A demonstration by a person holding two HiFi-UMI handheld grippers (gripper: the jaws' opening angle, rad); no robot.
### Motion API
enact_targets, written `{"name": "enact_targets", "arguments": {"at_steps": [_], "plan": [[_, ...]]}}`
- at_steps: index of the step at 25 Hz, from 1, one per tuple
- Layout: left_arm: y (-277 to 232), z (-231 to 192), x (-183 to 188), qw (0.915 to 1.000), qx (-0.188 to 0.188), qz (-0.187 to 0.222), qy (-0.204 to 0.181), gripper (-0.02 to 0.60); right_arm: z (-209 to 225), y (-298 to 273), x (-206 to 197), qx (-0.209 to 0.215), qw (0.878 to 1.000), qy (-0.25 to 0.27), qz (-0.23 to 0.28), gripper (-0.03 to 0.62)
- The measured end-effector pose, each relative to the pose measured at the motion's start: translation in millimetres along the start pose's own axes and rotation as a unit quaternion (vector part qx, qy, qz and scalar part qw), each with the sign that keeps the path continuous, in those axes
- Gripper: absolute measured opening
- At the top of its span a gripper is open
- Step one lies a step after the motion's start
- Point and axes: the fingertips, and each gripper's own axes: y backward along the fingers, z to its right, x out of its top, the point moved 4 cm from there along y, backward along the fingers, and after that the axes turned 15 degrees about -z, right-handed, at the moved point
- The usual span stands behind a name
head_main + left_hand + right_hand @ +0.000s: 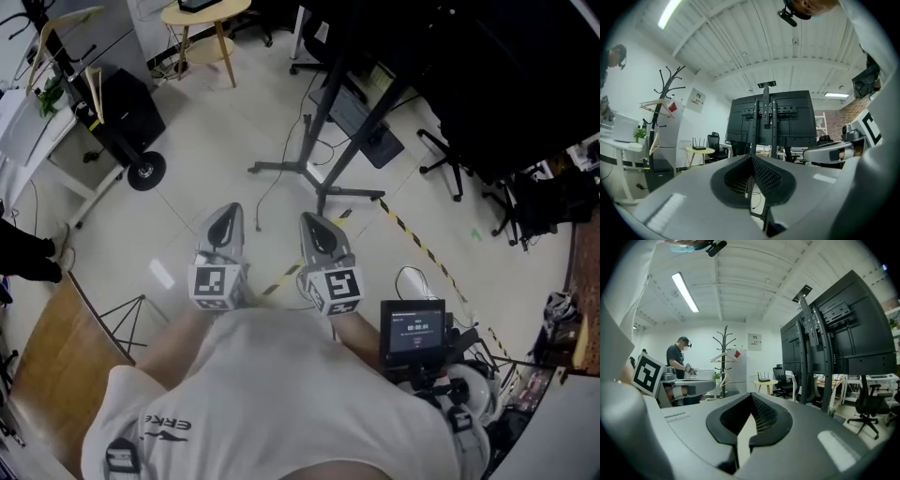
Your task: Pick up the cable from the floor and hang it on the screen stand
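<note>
Head view: only here does the whole cable (pixel 265 199) show. It is a thin dark line lying on the pale floor (pixel 187 178), trailing from the foot of the screen stand (pixel 314 169) toward the person. The left gripper (pixel 225 225) and right gripper (pixel 321 232) are held side by side just short of the stand's base, both clear of the cable. Yellow-black tape (pixel 417 239) crosses the floor right of the stand.

Left gripper view: its jaws are pressed together on nothing. The stand's black screen (pixel 787 117) is dead ahead, with a coat rack (pixel 663 98) and a round table (pixel 699 151) to its left.

Right gripper view: its jaws are likewise together and empty. The stand is at the right, and a second person (pixel 677 362) is at a desk well left of it.
</note>
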Motion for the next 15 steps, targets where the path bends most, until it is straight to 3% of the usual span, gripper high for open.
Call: {"name": "enact_targets", "arguments": {"at_steps": [8, 15], "plan": [[-62.4, -95.3, 28.5, 0.9995, -0.032, -0.003, -0.005, 0.002, -9.2, -97.7, 53.6, -0.037, 0.999, -0.002, -0.004, 0.011], [-103.3, -123.4, 37.7, 0.9993, -0.037, -0.01, 0.001, 0.002, 10.5, -135.5, 65.5, -0.057, 0.998, -0.012, -0.016, 0.011]]}}
